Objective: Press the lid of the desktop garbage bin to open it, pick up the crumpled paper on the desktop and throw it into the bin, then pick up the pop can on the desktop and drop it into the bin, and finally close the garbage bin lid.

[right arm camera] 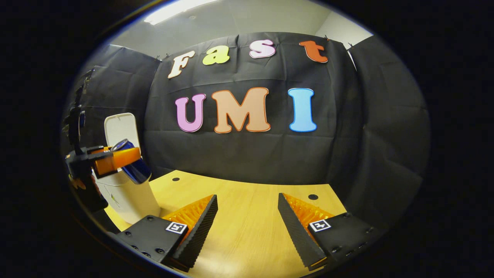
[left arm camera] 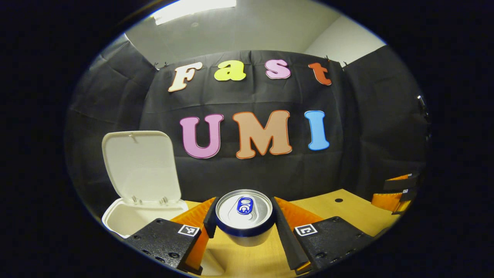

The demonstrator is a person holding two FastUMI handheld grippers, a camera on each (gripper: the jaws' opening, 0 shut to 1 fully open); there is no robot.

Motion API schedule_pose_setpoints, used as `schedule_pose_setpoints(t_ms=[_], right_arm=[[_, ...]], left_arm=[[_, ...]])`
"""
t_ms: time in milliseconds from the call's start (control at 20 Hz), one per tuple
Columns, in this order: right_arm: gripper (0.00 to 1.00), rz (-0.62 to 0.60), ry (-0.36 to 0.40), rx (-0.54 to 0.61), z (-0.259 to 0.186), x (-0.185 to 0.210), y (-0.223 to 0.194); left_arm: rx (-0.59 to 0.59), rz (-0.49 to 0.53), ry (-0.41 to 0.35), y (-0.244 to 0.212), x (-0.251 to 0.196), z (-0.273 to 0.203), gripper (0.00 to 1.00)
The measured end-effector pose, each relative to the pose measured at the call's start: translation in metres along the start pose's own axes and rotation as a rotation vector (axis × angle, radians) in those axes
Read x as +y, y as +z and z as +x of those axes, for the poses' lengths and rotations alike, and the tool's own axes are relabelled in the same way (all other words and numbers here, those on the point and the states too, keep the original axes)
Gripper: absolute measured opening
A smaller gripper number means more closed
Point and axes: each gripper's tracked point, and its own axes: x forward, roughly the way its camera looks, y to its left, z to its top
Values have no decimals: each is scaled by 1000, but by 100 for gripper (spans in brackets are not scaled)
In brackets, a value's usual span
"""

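Surface (right arm camera: 247, 216): light wood grain, a few small dark round holes in it, black cloth wall behind. Garbage bin (left arm camera: 127, 218): white plastic, rounded-rectangle body, sits at the surface's left side; in the right gripper view it reads as a tall white tub (right arm camera: 129, 195). Bin lid (left arm camera: 139, 166): same white plastic, hinged at the back, swung fully up and standing near vertical, inner face toward the left camera, two small hinge tabs visible at its base. Bin mouth is open; contents can't be made out. Left tool (left arm camera: 244, 222): both fingers pressed against the sides of the pop can (left arm camera: 244, 216), one on each flank, so it is clamped on the can. Can is upright in the left gripper view, lifted clear of the surface, just right of the bin. Can look: silver aluminium top with stamped rim, blue pull tab, dark blue band below the rim, lower body paler. In the right gripper view the same can (right arm camera: 133, 166) appears tilted, blue body glossy, held in front of the bin's upper part, with the lid behind it. Right tool (right arm camera: 247, 224): fingers spread wide apart, nothing between them, hanging over bare surface well right of the bin.
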Motion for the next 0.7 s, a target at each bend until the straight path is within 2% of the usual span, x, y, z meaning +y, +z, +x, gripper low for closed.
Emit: schedule_pose_setpoints(t_ms=[300, 550, 700], right_arm=[[99, -13, 58, 8, 10, 26, 1], [99, -27, 86, 20, 14, 37, -1], [99, -28, 90, 26, 14, 39, -2]], left_arm=[[-28, 44, 142, 16, 70, -12, 75], [25, 59, 267, -6, 126, -26, 75], [59, 46, 309, -20, 145, -30, 75]])
